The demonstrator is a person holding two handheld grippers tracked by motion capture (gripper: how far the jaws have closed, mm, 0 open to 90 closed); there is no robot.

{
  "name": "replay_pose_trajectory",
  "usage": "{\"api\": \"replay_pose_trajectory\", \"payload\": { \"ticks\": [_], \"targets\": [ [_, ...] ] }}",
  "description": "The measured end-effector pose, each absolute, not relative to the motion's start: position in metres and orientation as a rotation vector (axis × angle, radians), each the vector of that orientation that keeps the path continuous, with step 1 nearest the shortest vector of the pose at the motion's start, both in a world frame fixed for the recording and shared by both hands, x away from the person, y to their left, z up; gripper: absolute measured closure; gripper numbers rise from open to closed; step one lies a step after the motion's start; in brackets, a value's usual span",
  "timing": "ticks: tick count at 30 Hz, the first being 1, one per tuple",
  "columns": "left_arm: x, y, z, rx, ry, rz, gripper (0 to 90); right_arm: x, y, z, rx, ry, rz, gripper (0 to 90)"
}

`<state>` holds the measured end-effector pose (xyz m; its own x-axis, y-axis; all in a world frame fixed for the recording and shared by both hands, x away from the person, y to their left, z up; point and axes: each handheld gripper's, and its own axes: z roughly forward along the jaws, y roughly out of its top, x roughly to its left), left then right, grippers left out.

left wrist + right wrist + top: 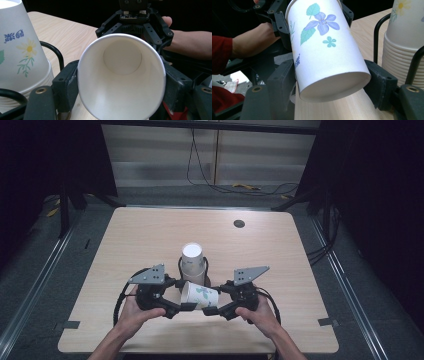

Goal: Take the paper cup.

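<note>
Two grippers: I am holding one white paper cup printed with purple flowers and green leaves [199, 295] between them, lying on its side just above the pale wooden table [150, 235].
Left gripper [182, 307]: I am clamping its black jaws on the cup's open rim end; in the left gripper view the cup's mouth [121, 77] is facing the camera with a jaw pressing on each side.
Right gripper [212, 310]: I am clamping its jaws on the closed base end; in the right gripper view the base [334, 86] is sitting between the two black jaws, both touching the cup wall.
Cup position: it is hanging near the table's front edge, just in front of the stack, and I cannot tell whether it is touching the stack.
Stack: a pile of upside-down white paper cups with a daisy print [192, 262] is standing in a black wire holder [206, 270] at mid-table.
Done so far: one cup is off the stack, I am judging, and both tools are gripping it.
Left to do: I am judging that a handover is under way, so one gripper must let go and the cup must be set down somewhere; the rest of the stack is waiting untouched.
Risk: squeezing from both ends may be denting the thin paper wall.
</note>
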<state>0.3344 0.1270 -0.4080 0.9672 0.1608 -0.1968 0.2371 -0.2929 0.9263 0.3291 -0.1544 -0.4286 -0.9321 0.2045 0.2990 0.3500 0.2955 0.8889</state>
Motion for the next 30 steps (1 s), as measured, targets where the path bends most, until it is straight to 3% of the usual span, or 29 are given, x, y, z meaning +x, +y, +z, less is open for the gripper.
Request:
{"api": "replay_pose_trajectory", "payload": {
  "ticks": [13, 30],
  "targets": [
    [0.335, 0.136, -0.404, 1.869, 0.322, -0.042, 26.5, 0.327, -0.158, -0.427, -0.606, -2.473, -1.71, 15.6],
    [0.335, 0.164, -0.411, 1.897, 0.394, -0.015, 26.5, 0.318, -0.181, -0.424, -0.769, -2.545, -1.741, 13.4]
  ]
}}
